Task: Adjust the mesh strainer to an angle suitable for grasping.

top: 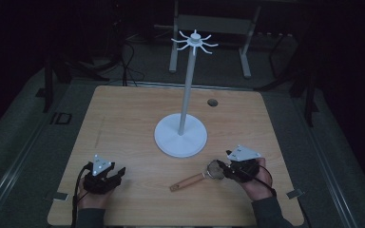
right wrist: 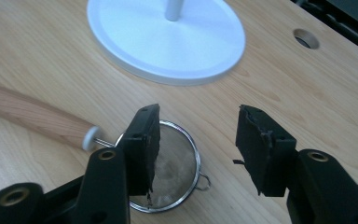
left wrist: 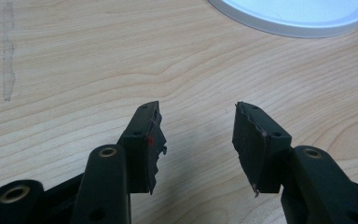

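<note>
At the near edge of the bench (top: 123,109), the left claw (left wrist: 198,140) is released, jaws apart over bare wood grain. The right claw (right wrist: 198,144) is also released, jaws spread above a small mesh strainer (right wrist: 175,175); one jaw overlaps its rim. The strainer lies flat, its wooden handle (right wrist: 32,114) pointing away toward the left claw. Just beyond stands a white stand (top: 181,135): round base, upright pole, spoked hooks on top. A cable hole (top: 212,102) sits near the far edge. The surrounding room is dark, with grey flooring and a metal frame (top: 209,28) behind.
</note>
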The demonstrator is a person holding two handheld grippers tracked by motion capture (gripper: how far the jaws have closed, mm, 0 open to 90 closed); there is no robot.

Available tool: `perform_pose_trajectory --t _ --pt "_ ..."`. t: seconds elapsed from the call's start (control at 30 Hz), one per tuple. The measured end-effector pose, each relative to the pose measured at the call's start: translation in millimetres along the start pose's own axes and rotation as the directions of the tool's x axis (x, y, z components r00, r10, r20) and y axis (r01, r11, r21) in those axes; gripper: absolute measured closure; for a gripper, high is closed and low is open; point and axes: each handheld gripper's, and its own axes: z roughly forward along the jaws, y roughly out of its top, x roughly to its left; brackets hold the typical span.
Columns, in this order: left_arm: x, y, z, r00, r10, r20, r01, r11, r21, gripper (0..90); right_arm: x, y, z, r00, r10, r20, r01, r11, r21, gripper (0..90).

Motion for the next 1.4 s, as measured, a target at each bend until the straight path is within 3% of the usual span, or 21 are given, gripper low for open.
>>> perform_pose_trajectory --t 0.37,0.7,0.97,1.03,1.07,1.27,1.4 --pt "-1.8 0.5 1.5 0.9999 0.010 0.002 -0.010 0.9999 0.007 51.9 11.5 9.1 14.3 0.9951 -0.084 -0.053 0.086 0.995 0.050 43.1" --pt "-1.8 0.2 1.5 1.0000 0.006 0.002 -0.006 1.0000 0.004 52.0 18.3 14.0 24.9 0.9823 -0.130 -0.135 0.143 0.986 0.088 41.2" --pt "-2.2 0.2 1.8 1.0000 0.006 0.002 -0.006 1.0000 0.007 52.0 26.9 14.2 34.2 0.9525 -0.205 -0.225 0.236 0.964 0.122 45.4" --pt "-2.1 0.1 1.9 1.0000 0.005 0.003 -0.005 1.0000 0.007 52.0 28.3 14.2 35.2 0.9502 -0.206 -0.234 0.239 0.963 0.123 45.3" --pt "-1.9 0.2 1.8 1.0000 0.005 0.004 -0.005 1.0000 0.007 51.9 30.3 15.0 37.8 0.9430 -0.216 -0.253 0.254 0.959 0.127 44.8" --pt "-1.5 0.0 2.0 1.0000 0.002 0.004 -0.002 1.0000 0.006 51.9 37.5 19.4 46.4 0.9301 -0.235 -0.282 0.282 0.950 0.138 40.3" --pt "-1.5 -0.1 1.9 1.0000 0.000 0.003 0.000 1.0000 0.005 51.9 43.8 23.8 53.0 0.9157 -0.257 -0.309 0.313 0.938 0.148 38.5"
